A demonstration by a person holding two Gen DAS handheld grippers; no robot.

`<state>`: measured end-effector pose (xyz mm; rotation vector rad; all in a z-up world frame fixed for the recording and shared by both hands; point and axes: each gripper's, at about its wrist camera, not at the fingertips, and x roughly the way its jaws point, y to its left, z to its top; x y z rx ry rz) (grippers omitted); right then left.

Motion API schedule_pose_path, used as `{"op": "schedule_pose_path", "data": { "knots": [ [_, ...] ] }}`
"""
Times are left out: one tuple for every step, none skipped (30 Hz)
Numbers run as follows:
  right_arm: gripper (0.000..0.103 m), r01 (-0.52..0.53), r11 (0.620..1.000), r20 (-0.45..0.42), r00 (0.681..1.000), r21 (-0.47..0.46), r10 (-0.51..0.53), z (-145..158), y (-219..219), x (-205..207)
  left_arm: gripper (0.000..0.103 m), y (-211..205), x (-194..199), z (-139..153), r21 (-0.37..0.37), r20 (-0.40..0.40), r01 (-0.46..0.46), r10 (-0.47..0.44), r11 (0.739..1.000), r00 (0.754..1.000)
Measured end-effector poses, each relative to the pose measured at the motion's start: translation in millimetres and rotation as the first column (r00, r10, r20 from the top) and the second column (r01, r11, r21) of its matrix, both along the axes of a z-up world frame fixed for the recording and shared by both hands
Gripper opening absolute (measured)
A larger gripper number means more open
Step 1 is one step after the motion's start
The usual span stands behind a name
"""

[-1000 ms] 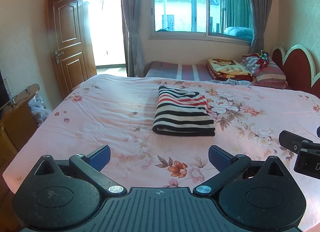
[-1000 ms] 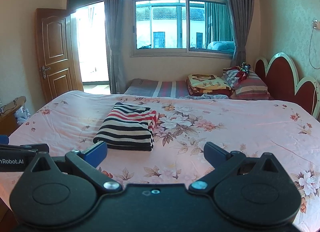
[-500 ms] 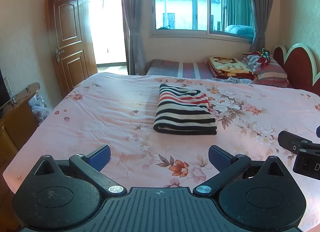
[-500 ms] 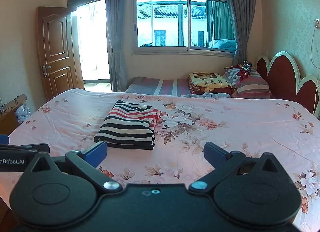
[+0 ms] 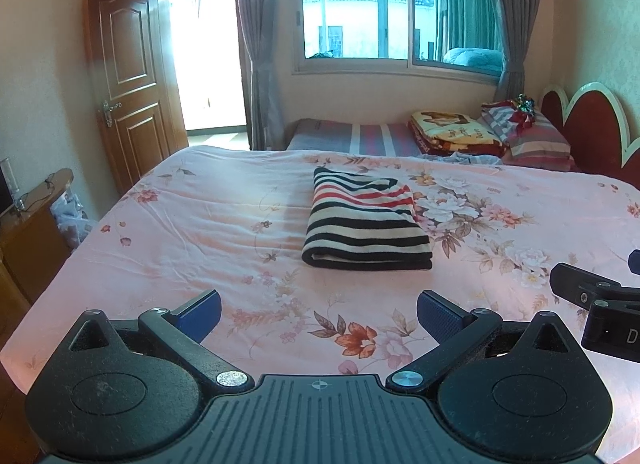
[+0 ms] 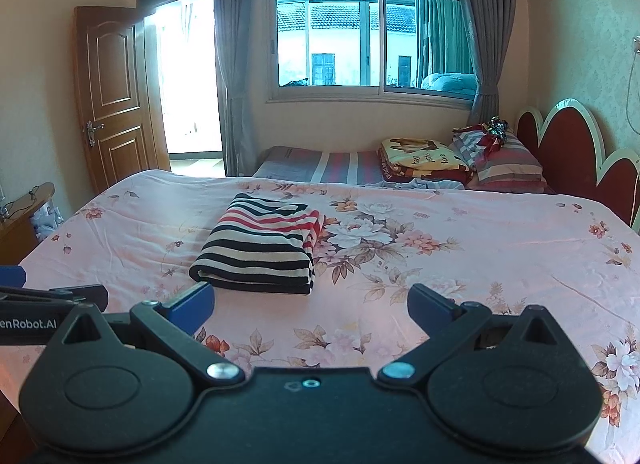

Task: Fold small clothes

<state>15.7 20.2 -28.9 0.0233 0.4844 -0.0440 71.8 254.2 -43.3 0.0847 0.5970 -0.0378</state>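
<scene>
Bed (image 5: 200, 216) with a pink floral sheet is filling most of both views, running back toward a scalloped red headboard (image 6: 576, 152) on the right. Window (image 6: 372, 40) with grey curtains is sitting in the far wall, and a brown wooden door (image 5: 124, 76) is standing open at the left beside a bright doorway. Beyond the bed's far edge a striped mattress (image 6: 316, 164) is lying under the window, carrying a folded yellow blanket (image 6: 420, 158) and a striped pillow (image 6: 504, 162) just beside it. Folded striped garment (image 5: 366, 224), banded in black, cream and red, is resting flat on the sheet near the middle of the bed, its thick folded edge facing the cameras; nothing is touching it. Left gripper (image 5: 318, 310) is hovering over the near part of the sheet, well short of the garment, its jaws standing wide apart with nothing between them. Right gripper (image 6: 310, 302) is hovering alongside it, jaws likewise spread and empty, its left blue pad (image 6: 192, 302) lying close to the garment's near corner in that view, though whether above or in front of it I cannot tell.
</scene>
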Motion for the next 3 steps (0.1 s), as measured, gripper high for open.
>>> {"op": "schedule_pose_path", "data": {
  "knots": [
    [0.102, 0.000, 1.000, -0.001, 1.000, 0.000, 0.000, -0.2, 0.0, 0.2, 0.103, -1.3, 1.8, -0.6, 0.010, 0.000, 0.002, -0.002, 1.000, 1.000],
    [0.102, 0.000, 1.000, -0.004, 1.000, 0.000, 0.000, -1.1, 0.0, 1.8, 0.103, -2.2, 3.5, -0.8, 0.016, 0.003, 0.001, -0.001, 1.000, 1.000],
    [0.102, 0.000, 1.000, -0.009, 1.000, 0.000, 0.000, -2.3, -0.4, 3.9, 0.103, -2.4, 5.9, -1.5, 0.017, 0.002, 0.000, 0.000, 1.000, 1.000]
  ]
}}
